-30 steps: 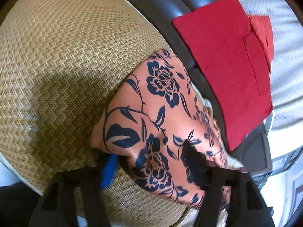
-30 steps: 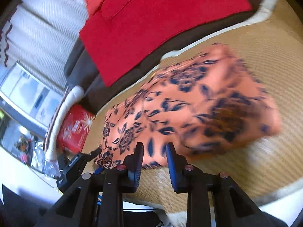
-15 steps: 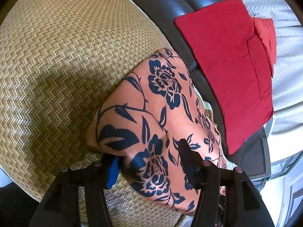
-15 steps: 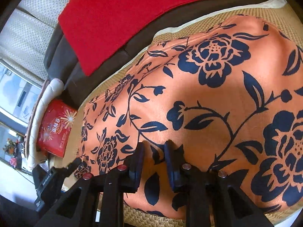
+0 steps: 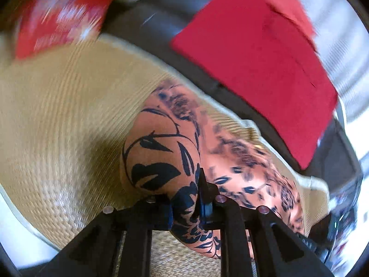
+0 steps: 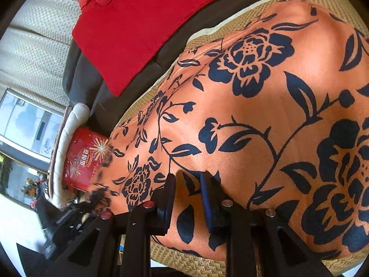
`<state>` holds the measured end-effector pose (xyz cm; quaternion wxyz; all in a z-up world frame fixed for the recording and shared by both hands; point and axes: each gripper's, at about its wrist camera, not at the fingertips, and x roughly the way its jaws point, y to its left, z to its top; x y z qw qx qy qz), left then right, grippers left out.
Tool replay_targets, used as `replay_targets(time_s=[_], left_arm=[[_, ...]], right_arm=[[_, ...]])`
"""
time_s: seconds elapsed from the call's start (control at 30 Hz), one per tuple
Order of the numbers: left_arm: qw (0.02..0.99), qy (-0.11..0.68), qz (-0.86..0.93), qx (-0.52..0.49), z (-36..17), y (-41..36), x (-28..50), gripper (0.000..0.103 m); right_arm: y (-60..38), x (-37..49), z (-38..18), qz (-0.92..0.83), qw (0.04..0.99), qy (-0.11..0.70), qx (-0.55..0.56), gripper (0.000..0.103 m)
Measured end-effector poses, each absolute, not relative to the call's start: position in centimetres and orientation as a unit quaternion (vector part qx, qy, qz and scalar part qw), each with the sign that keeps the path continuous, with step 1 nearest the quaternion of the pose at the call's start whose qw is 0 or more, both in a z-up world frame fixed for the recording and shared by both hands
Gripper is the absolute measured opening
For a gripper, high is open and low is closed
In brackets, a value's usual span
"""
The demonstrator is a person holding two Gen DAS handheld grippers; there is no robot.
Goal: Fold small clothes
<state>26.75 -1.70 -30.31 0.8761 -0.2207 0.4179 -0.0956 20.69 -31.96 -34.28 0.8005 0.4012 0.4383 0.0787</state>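
Observation:
An orange garment with a dark blue flower print (image 6: 253, 115) lies spread on a woven straw mat (image 6: 184, 260). My right gripper (image 6: 188, 196) rests low on its near part. Its jaws stand a narrow gap apart, and flat cloth shows between them. In the left wrist view the same garment (image 5: 161, 152) is bunched at one end. My left gripper (image 5: 185, 198) is closing there, its pads pinching a raised fold of the cloth above the mat (image 5: 69, 127). That view is blurred by motion.
A folded red cloth (image 6: 138, 23) lies on the dark leather seat (image 6: 87, 80) behind the mat, and also appears as the red cloth (image 5: 253, 57). A red printed tin (image 6: 85, 157) stands off the mat's end, beside a white padded rim (image 6: 76, 115).
My left gripper opened wider, then closed on the garment's end and lifted it, swinging that view. My right gripper came down onto the cloth and has since held still.

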Motion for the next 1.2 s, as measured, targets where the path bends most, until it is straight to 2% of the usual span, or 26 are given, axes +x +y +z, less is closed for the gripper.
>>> replay_targets(time_s=[0.13,0.3,0.43,0.5,0.53,0.57,0.6,0.63,0.77,1.03,1.2], left_arm=[[0.901,0.382,-0.149,-0.14,-25.8,-6.5,25.5,0.016],[0.907,0.35,-0.234,-0.035,-21.9,-14.5,23.2,0.016],[0.885,0.351,-0.305,0.032,-22.0,-22.2,21.3,0.017],[0.858,0.375,-0.344,0.073,-24.1,-26.4,21.1,0.026],[0.844,0.391,-0.358,0.08,-25.0,-27.6,21.3,0.033],[0.83,0.41,-0.369,0.082,-25.9,-28.3,21.5,0.038],[0.817,0.428,-0.38,0.074,-26.8,-28.4,21.7,0.039],[0.81,0.435,-0.39,0.057,-27.3,-27.8,21.8,0.041],[0.827,0.408,-0.387,0.004,-27.3,-23.1,23.2,0.069],[0.854,0.425,-0.299,-0.032,-30.6,-16.7,27.4,0.069],[0.848,0.444,-0.289,0.033,-33.8,-17.7,27.1,0.069]], right_arm=[[-33.7,20.1,-33.5,0.09,0.782,0.431,0.442,0.029],[-38.8,17.7,-31.6,0.067,0.797,0.361,0.479,0.029],[-43.6,15.3,-31.4,0.056,0.79,0.305,0.529,0.029],[-45.3,14.3,-31.6,0.057,0.783,0.282,0.551,0.03],[-45.9,14.1,-31.7,0.06,0.779,0.274,0.562,0.033],[-46.4,13.9,-31.9,0.063,0.774,0.267,0.571,0.046],[-46.8,13.8,-32.1,0.064,0.766,0.262,0.584,0.06],[-47.0,13.8,-32.3,0.064,0.761,0.261,0.59,0.081],[-46.7,14.5,-32.2,0.066,0.764,0.271,0.582,0.082],[-44.0,16.4,-32.2,0.047,0.78,0.325,0.533,0.082],[-40.0,17.8,-30.4,0.07,0.817,0.348,0.454,0.081]])
